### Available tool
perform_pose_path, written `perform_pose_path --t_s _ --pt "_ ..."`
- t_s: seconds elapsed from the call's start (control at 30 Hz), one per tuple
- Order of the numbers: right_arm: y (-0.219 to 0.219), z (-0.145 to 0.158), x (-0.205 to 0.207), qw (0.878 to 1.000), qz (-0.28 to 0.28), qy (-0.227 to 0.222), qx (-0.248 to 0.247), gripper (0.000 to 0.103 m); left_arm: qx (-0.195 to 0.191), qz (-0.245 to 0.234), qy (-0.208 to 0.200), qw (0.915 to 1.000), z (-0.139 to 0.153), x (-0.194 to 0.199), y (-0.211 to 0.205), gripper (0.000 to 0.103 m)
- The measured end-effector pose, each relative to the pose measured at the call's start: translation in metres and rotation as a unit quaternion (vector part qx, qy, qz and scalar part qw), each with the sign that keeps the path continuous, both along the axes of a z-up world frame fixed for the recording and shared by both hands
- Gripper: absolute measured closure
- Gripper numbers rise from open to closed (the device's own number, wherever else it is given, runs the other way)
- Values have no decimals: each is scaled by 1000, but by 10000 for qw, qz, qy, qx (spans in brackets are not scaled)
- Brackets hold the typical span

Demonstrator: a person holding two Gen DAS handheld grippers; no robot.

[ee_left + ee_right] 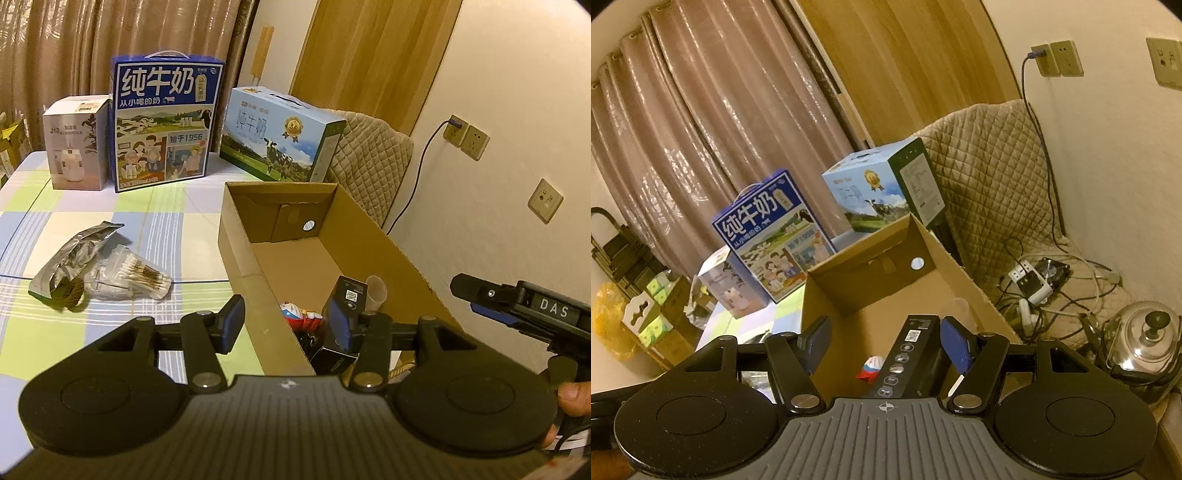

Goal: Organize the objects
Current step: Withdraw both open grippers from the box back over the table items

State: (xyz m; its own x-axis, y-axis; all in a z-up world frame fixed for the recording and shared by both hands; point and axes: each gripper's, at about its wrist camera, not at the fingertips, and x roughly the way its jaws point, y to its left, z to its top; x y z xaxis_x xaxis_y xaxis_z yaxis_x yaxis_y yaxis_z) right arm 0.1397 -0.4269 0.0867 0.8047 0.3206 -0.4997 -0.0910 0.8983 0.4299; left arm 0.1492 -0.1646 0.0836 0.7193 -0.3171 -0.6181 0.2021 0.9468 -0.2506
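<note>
One open brown corrugated cardboard box is sitting on the checked pastel tablecloth, with a round hole showing in its far end wall. Inside its near end four things are lying: one tall black rectangular carton with a QR code, one pale paper cup just behind it, one red, white and blue cartoon cat figurine, and one lower glossy black box, partly hidden.

Three loose items are lying together on the cloth to the left of the box: one crinkled silver foil pouch, one clear plastic pack of cotton swabs touching it, and one brown textured hair ring at the pouch's lower end.

The left gripper is hanging over the box's near left wall, its blue-padded fingers spread wide and gripping nothing. The right gripper is hanging over the box's near end, likewise released, with the black carton standing close against the right-hand pad; whether they are touching I cannot tell.

Three printed cartons are standing at the table's far edge: one dark blue milk case, one light blue milk case and one white humidifier box.
</note>
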Motion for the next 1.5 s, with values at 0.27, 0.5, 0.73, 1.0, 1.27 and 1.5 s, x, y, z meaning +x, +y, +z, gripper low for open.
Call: perform_pose_path --t_s 0.27,0.5,0.73,1.0,1.27,1.5 --pt "18 5 -11 9999 134 -10 -93 40 17 91 -28 10000 0 -15 20 46" --pt "46 13 -19 9991 364 -61 -199 40 68 332 -50 9994 0 -27 55 32" --pt "81 18 -24 9972 667 -114 -333 40 168 705 -45 9974 -5 -44 105 16" --pt "126 18 -23 9932 1053 -143 -474 40 397 1142 -100 9926 -5 -57 158 7" --pt "170 9 -14 9858 1481 -178 -776 40 505 1280 -93 9904 -11 -53 191 4" --pt "198 -10 -4 9800 1741 -93 -962 40 490 1336 1 9898 -28 -41 210 4"
